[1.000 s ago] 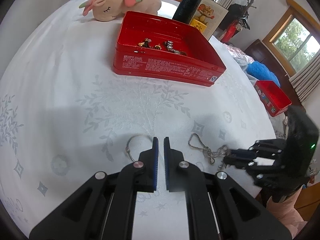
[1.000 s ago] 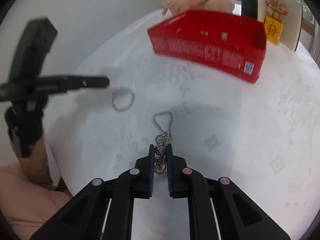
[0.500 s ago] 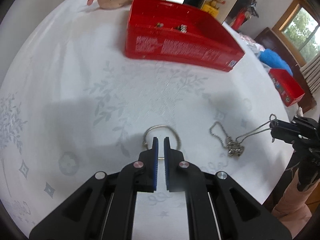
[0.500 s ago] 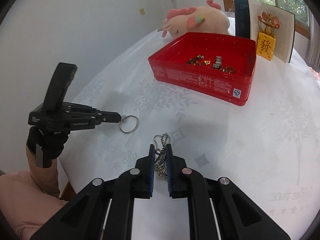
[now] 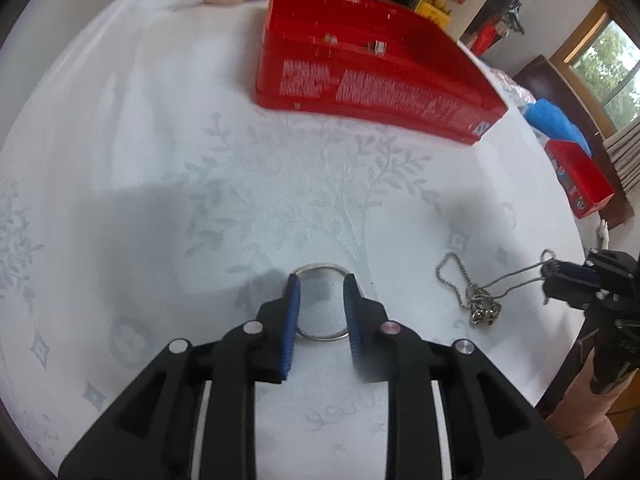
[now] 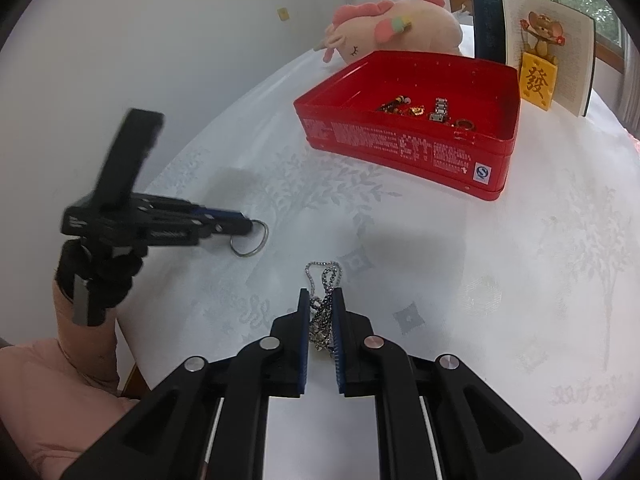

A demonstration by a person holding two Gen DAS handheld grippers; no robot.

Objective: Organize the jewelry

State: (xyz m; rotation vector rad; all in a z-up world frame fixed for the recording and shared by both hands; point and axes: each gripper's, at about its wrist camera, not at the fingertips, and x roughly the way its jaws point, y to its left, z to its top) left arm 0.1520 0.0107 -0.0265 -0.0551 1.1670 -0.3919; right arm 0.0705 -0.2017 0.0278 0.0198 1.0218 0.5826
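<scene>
A silver ring [image 5: 322,303] lies on the white tablecloth. My left gripper [image 5: 320,286] is open with its fingers either side of the ring, low over the cloth; it also shows in the right wrist view [image 6: 244,225] at the ring [image 6: 249,243]. My right gripper [image 6: 321,300] is shut on a silver bead chain necklace [image 6: 322,312] and holds it up; part of the necklace [image 5: 474,300] still trails on the cloth. The red tin box [image 6: 416,124] with several jewelry pieces inside stands further back.
A pink plush toy [image 6: 394,28], a dark box [image 6: 486,24] and a card with a mouse picture [image 6: 548,56] stand behind the tin. A second small red box [image 5: 578,184] and a blue cloth [image 5: 554,120] lie off the table's right edge.
My left gripper has opened and come down around the ring. My right gripper has lifted the necklace off the cloth and raised it.
</scene>
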